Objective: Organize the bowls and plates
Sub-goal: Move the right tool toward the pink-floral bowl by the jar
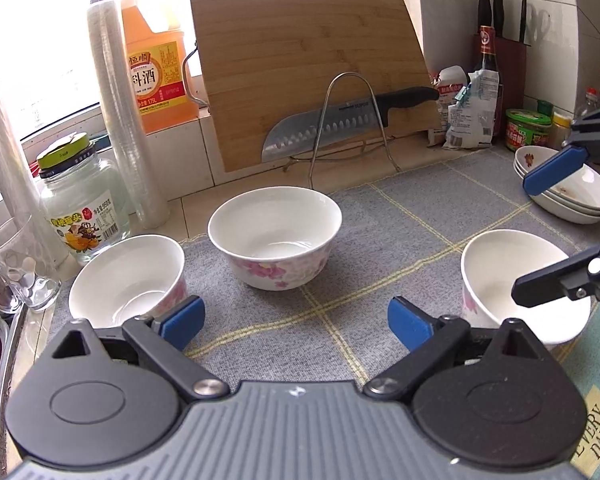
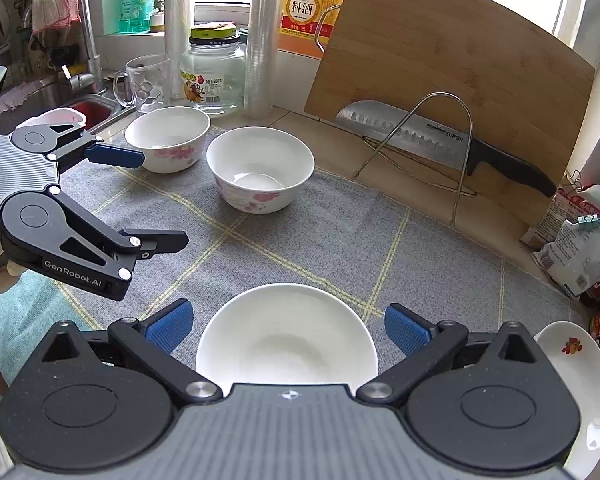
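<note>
Three white bowls with pink flowers stand on a grey checked mat (image 1: 380, 216). In the left wrist view one bowl (image 1: 276, 236) is in the middle, one (image 1: 128, 280) at the left and one (image 1: 516, 280) at the right. My left gripper (image 1: 296, 328) is open and empty in front of the middle bowl. My right gripper (image 2: 288, 328) is open above the right-hand bowl (image 2: 288, 340), its pads (image 2: 168, 326) clear of the rim. The left gripper (image 2: 164, 197) shows at the left of the right wrist view. A stack of flowered plates (image 1: 572, 200) lies at the far right.
A bamboo cutting board (image 1: 312, 68) leans at the back behind a knife (image 1: 340, 124) on a wire rack. A glass jar (image 1: 80, 208), a glass mug (image 1: 16, 264), cling-film rolls and an orange bottle (image 1: 156, 60) line the left. The sink (image 2: 80, 108) lies further left. Bags and jars crowd the right.
</note>
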